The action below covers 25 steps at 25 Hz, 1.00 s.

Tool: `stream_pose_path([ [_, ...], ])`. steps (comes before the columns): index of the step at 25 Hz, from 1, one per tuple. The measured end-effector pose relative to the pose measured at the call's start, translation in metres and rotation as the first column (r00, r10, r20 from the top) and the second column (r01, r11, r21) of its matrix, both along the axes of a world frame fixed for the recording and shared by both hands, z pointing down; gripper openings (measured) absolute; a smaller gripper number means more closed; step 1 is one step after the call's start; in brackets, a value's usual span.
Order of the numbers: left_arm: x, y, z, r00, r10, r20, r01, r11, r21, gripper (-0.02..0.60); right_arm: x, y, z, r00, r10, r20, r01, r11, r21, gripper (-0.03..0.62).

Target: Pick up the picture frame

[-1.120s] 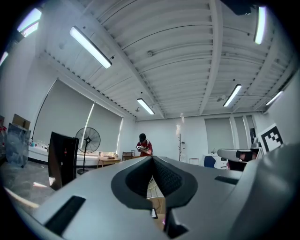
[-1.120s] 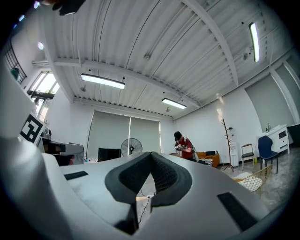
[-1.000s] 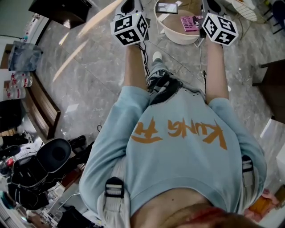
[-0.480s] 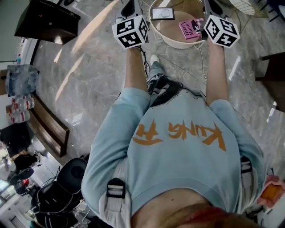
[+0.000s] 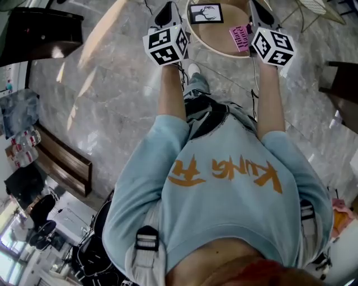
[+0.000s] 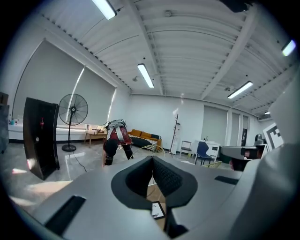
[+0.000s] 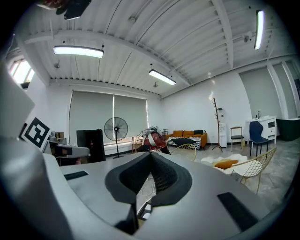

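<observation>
The picture frame [image 5: 205,13], black-edged with a dark drawing on white, lies flat on a round wooden table [image 5: 221,43] at the top of the head view. A sliver of the frame [image 6: 157,211] shows under the jaws in the left gripper view. My left gripper [image 5: 169,9] is held out just left of the frame, shut and empty, its jaws [image 6: 152,160] closed together. My right gripper [image 5: 257,8] is held out to the right of the frame, over the table's edge, also shut [image 7: 150,155] on nothing. Neither touches the frame.
A pink book [image 5: 239,34] lies on the table beside the right gripper. Marble floor surrounds the table. Dark furniture [image 5: 39,28] and a wooden bench [image 5: 61,162] stand at the left. Ahead are a floor fan [image 6: 72,110], a black cabinet [image 6: 40,136], a bending person [image 6: 115,140] and wire chairs [image 7: 255,171].
Both grippers have moved forward and lower toward the table. The frame now lies between the two grippers instead of ahead of them. Both stay shut.
</observation>
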<state>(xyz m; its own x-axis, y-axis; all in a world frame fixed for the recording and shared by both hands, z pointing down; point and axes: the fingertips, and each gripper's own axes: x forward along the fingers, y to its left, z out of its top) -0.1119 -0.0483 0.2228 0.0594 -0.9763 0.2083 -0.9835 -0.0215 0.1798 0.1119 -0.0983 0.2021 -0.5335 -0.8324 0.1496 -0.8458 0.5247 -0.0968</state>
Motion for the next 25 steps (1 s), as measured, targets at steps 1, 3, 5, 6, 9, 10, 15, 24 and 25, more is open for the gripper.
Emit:
stream_pose_path([
  [1, -0.012, -0.010, 0.006, 1.000, -0.005, -0.011, 0.005, 1.000, -0.011, 0.020, -0.011, -0.011, 0.004, 1.000, -0.001, -0.007, 0.001, 1.000, -0.009, -0.002],
  [3, -0.033, -0.031, 0.019, 0.999, -0.011, -0.037, 0.010, 0.999, -0.032, 0.020, -0.033, -0.033, 0.010, 1.000, -0.006, -0.023, 0.005, 1.000, -0.024, -0.002],
  [5, -0.051, -0.053, 0.031, 0.998, -0.011, -0.059, 0.008, 0.998, -0.055, 0.020, -0.059, -0.056, 0.016, 0.999, -0.020, -0.042, 0.018, 0.999, -0.041, -0.002],
  [6, -0.060, -0.064, 0.037, 0.998, -0.010, -0.069, 0.006, 0.998, -0.066, 0.020, -0.072, -0.066, 0.019, 0.998, -0.028, -0.051, 0.026, 0.998, -0.050, -0.002],
  [9, -0.081, -0.094, 0.051, 0.996, -0.003, -0.093, -0.006, 0.996, -0.092, 0.020, -0.103, -0.096, 0.029, 0.996, -0.046, -0.073, 0.040, 0.996, -0.076, -0.002],
  [10, -0.087, -0.104, 0.055, 0.995, 0.000, -0.098, -0.009, 0.995, -0.098, 0.020, -0.112, -0.105, 0.033, 0.996, -0.049, -0.079, 0.043, 0.996, -0.082, -0.002],
  [15, -0.100, -0.135, 0.080, 0.992, 0.011, -0.125, -0.028, 0.991, -0.134, 0.020, -0.127, -0.134, 0.051, 0.994, -0.041, -0.104, 0.029, 0.993, -0.113, -0.002],
  [24, -0.066, -0.161, 0.131, 0.986, 0.058, -0.155, -0.093, 0.970, -0.226, 0.020, -0.086, -0.148, 0.105, 0.988, 0.029, -0.150, -0.062, 0.974, -0.218, -0.002],
  [25, -0.063, -0.163, 0.136, 0.986, 0.056, -0.155, -0.093, 0.967, -0.237, 0.020, -0.084, -0.151, 0.110, 0.988, 0.025, -0.151, -0.059, 0.972, -0.226, -0.002],
])
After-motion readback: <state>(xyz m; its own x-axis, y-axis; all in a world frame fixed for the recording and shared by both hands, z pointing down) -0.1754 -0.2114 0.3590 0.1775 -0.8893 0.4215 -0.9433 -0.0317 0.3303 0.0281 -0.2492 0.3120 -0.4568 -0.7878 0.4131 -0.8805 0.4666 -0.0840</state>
